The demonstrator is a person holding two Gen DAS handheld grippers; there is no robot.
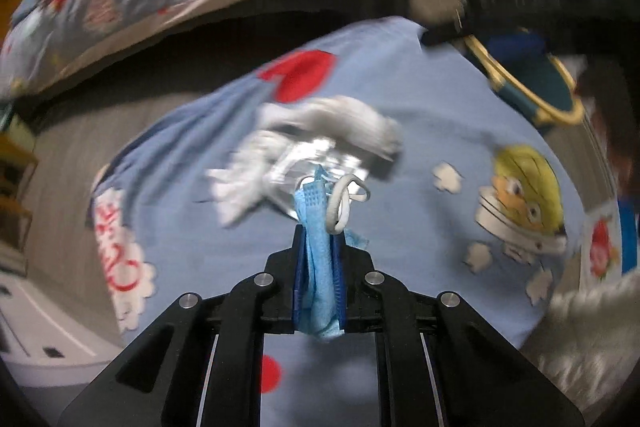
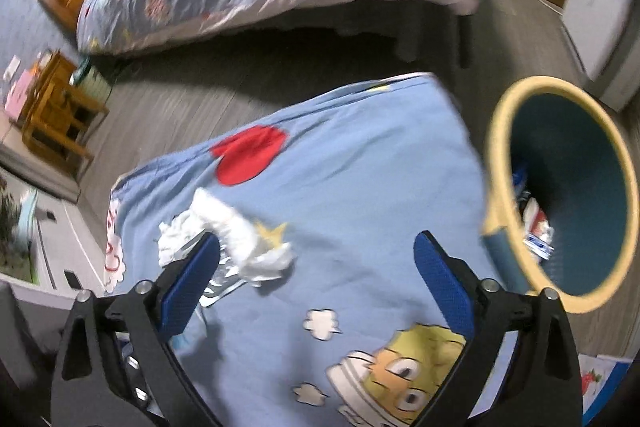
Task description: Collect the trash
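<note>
Blue mask (image 1: 318, 267) pinched in my left claw (image 1: 318, 239) for carrying to the bin (image 2: 624, 163), frame right; right claw (image 2: 316, 251) gapes empty.

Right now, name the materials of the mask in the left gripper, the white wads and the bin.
Face mask: likely nonwoven fabric, matte, pleated, elastic loop.
White wads: probably tissue paper, crumpled, soft-edged.
Bin: seemingly plastic, smooth teal wall, yellow rim.

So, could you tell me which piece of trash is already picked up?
The blue face mask, clamped in the left gripper. The white tissues and clear plastic wrapper lie loose on the blue blanket.
</note>
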